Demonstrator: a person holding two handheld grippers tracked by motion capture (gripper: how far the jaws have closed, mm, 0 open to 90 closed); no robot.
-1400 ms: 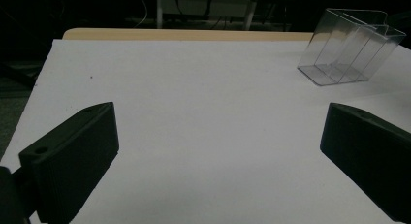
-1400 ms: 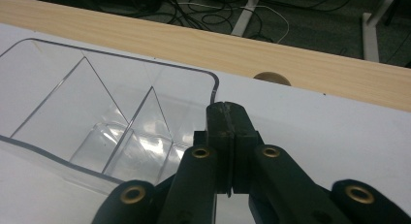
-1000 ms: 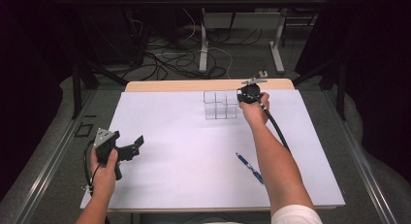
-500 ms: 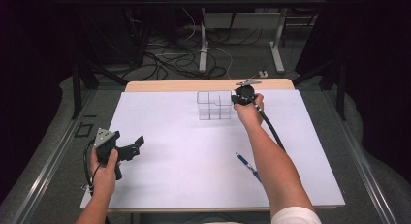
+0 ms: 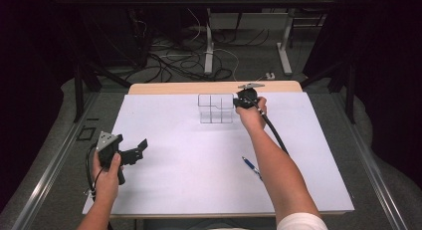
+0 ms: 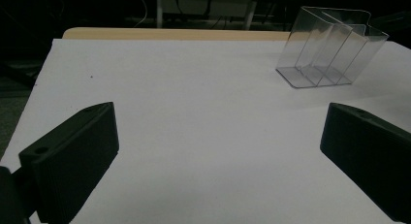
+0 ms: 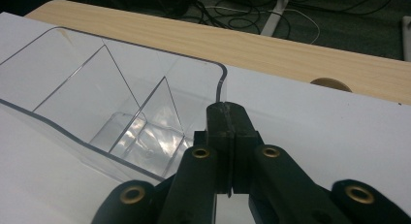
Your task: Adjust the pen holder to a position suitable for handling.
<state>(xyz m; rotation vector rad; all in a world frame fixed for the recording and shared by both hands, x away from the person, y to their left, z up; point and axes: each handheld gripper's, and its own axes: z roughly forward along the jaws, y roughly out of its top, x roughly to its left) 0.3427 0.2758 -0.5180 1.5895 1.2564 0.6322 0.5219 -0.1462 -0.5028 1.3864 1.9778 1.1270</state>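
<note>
The right gripper (image 7: pixel 227 112) has its jaws clamped on the right wall of the clear organizer (image 5: pixel 215 108), at the table's far edge. Well away, near left, the left gripper (image 5: pixel 133 151) hangs with jaws wide apart, nothing between them.

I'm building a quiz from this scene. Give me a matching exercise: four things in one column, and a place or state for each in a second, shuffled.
Things:
1. organizer
2. pen
3. left hand-held gripper
4. right hand-held gripper

Places or states:
A. jaws wide open
B. clear, with dividers, at the sheet's far edge
C. jaws shut on a clear wall
D. lies flat beside the right forearm

Pairs: 1-B, 2-D, 3-A, 4-C
</note>
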